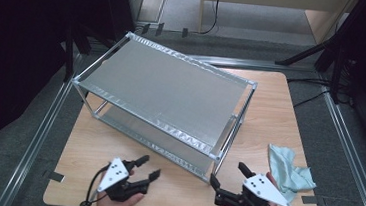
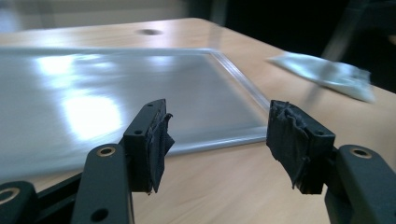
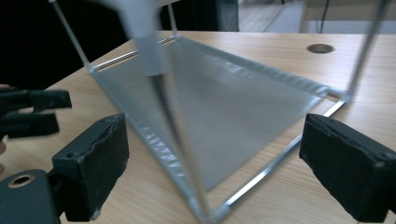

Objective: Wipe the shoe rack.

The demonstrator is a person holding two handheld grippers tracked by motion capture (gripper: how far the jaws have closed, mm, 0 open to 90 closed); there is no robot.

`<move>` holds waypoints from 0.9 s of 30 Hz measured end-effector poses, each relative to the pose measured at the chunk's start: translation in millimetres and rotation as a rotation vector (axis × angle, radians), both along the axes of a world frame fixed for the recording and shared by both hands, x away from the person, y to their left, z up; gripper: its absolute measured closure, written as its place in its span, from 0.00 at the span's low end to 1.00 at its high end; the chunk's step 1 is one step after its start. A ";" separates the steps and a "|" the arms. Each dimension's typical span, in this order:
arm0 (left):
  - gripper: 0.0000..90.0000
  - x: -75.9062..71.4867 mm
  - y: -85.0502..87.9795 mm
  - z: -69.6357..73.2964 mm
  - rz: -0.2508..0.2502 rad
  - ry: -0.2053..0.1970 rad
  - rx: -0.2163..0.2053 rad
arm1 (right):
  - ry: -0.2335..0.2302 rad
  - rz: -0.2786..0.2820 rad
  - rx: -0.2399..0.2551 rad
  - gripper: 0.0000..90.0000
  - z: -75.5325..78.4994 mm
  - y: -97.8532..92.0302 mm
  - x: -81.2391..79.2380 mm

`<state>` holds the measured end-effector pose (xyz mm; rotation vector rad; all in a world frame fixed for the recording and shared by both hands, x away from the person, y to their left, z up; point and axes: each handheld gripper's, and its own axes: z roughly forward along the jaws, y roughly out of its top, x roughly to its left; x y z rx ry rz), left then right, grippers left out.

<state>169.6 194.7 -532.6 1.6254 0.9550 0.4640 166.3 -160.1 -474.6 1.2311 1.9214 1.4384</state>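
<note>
A two-tier metal shelf (image 1: 165, 84) stands askew on the wooden table (image 1: 266, 103). My left gripper (image 1: 149, 166) is held near the table's front edge, left of the shelf's near corner, open and holding nothing. In the left gripper view its jaws (image 2: 224, 140) stand apart over bare wood, facing the shelf's lower tray (image 2: 116, 102). My right gripper (image 1: 227, 173) is open just in front of the near corner post. In the right gripper view the blurred post (image 3: 159, 70) rises between the wide pads (image 3: 98, 158), touching neither.
A crumpled light blue cloth (image 1: 288, 172) lies on the table right of my right gripper, also seen as the cloth (image 2: 327, 72) beyond the tray. My left gripper (image 3: 32, 112) shows at the left edge of the right gripper view. A cable hole (image 3: 320, 48) sits in the tabletop.
</note>
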 end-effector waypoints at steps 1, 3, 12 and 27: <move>0.43 2.5 8.0 -1.5 0.026 0.007 -0.004 | 0.000 0.005 -0.007 0.10 -1.7 6.4 1.2; 0.44 8.3 19.3 -2.5 0.054 0.008 0.004 | 0.003 0.004 -0.029 0.14 -6.8 19.1 6.1; 0.45 24.7 59.7 -4.1 0.162 0.014 0.009 | 0.004 -0.045 -0.073 0.77 -32.4 37.6 15.5; 0.45 39.2 98.5 1.4 0.403 0.048 -0.006 | -0.003 -0.143 -0.092 0.87 -32.8 -13.2 11.2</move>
